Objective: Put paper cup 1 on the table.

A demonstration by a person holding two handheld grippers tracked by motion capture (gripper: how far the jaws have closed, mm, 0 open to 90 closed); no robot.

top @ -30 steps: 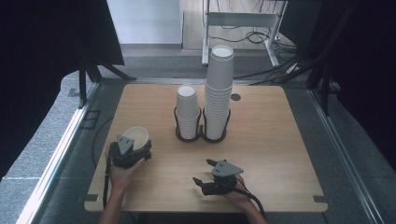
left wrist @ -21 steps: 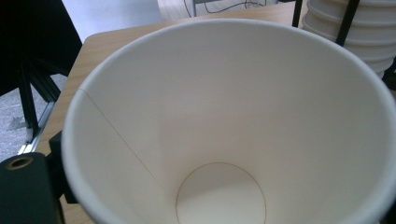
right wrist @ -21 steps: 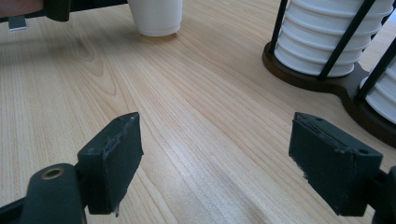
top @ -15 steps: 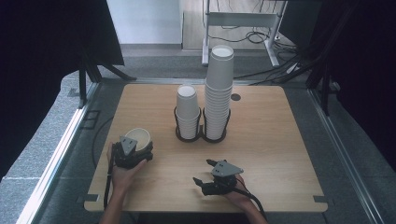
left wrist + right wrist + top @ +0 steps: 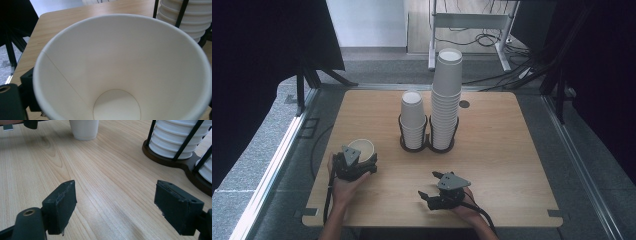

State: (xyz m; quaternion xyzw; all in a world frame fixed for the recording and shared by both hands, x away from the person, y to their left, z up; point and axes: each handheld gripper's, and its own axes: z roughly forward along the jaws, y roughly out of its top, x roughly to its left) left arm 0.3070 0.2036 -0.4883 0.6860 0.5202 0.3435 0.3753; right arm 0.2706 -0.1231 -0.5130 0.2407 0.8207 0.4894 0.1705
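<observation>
A single white paper cup (image 5: 361, 148) stands upright on the wooden table (image 5: 512, 165) at the front left. My left gripper (image 5: 360, 159) is around it from the near side. Its jaws have just been opening, and the cup (image 5: 120, 62) sits between them, its mouth towards the camera. One black finger (image 5: 27, 87) shows just outside the cup wall; the other is hidden. My right gripper (image 5: 428, 185) rests low at the front middle and points left. Its jaws (image 5: 120, 205) stand wide apart over bare wood. The cup (image 5: 85, 128) stands beyond them.
A dark two-ring holder (image 5: 427, 146) sits at the table's middle with a short cup stack (image 5: 413, 120) and a tall one (image 5: 446, 97). Its base and rods (image 5: 175, 161) are near my right gripper. Dark screens flank the table.
None visible in the high view: both hands and the cup keep their places.
</observation>
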